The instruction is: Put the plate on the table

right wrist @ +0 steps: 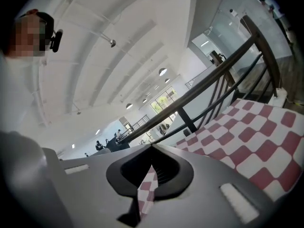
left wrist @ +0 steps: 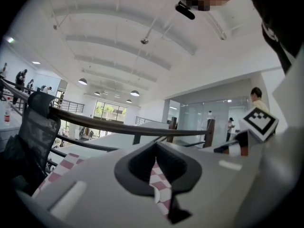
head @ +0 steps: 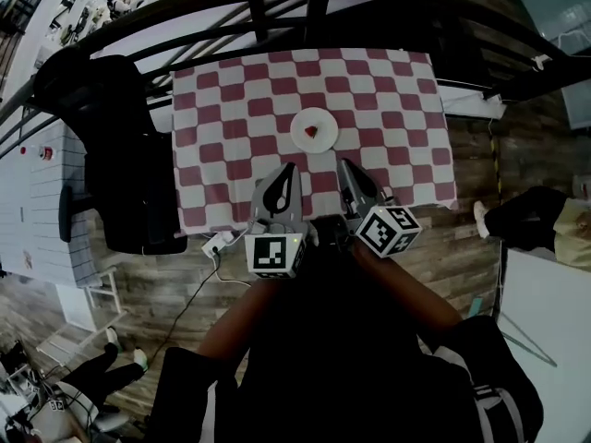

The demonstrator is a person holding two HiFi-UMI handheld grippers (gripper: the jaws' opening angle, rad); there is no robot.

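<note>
Plate (head: 314,132) rests on the checked table (head: 397,109) near its middle – left gripper (head: 288,173) and right gripper (head: 350,173) hover near it, jaws pressed together, nothing held.

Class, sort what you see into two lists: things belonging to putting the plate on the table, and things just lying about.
Job: plate, checked table, left gripper, right gripper, both shut and empty.
Lying about: black chair, white power strip on the floor, railing.
</note>
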